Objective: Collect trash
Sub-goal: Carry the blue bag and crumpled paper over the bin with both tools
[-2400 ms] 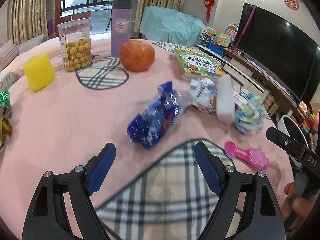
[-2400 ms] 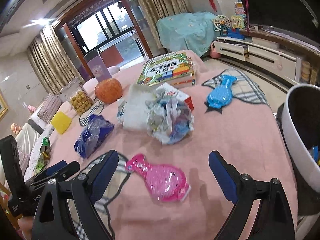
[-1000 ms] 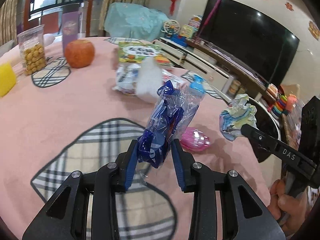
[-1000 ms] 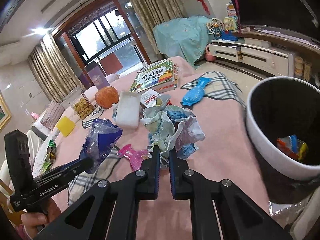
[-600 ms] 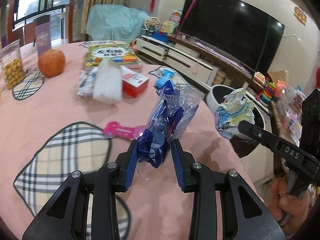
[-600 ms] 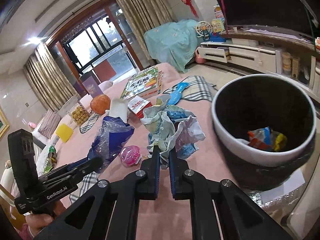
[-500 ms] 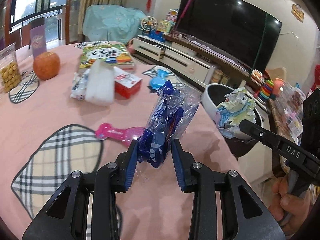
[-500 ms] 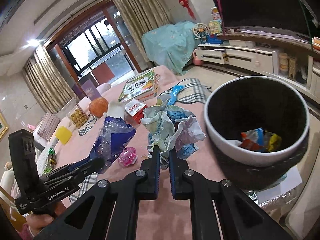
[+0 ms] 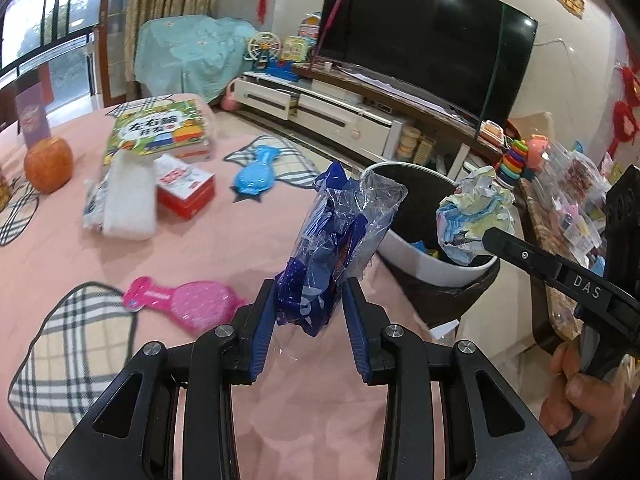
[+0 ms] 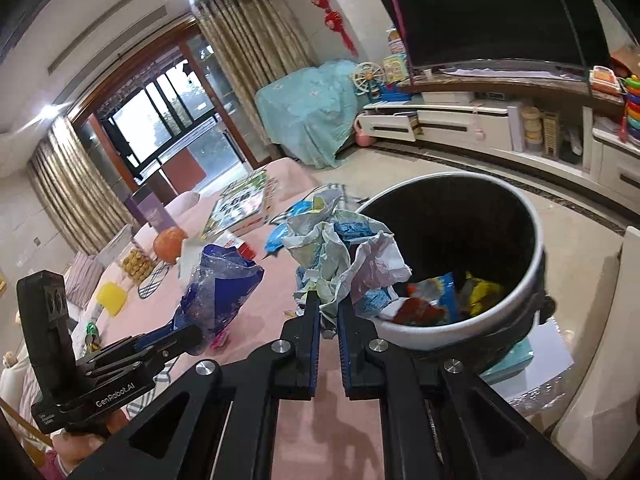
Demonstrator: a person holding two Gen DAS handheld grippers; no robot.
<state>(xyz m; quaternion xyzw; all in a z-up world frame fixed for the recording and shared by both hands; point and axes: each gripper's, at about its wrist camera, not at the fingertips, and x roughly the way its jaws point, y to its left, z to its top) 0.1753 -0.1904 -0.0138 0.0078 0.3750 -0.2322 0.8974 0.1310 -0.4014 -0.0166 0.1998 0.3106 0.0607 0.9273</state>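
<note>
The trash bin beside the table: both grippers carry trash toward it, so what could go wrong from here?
1. The right gripper pinches only a lower corner of the crumpled paper wad; it might slip out before it is over the trash bin.
2. The blue plastic wrapper in the left gripper is light, so on release it may cling or drift onto the pink tablecloth.
3. Both grippers head for one opening and could bump.

left gripper (image 9: 308,312): angled down, jaws pinched on a blue wrapper (image 9: 328,248) | right gripper (image 10: 329,312): angled down too, clamped tight on a crumpled paper wad (image 10: 340,256) | each gripped by a hand
</note>
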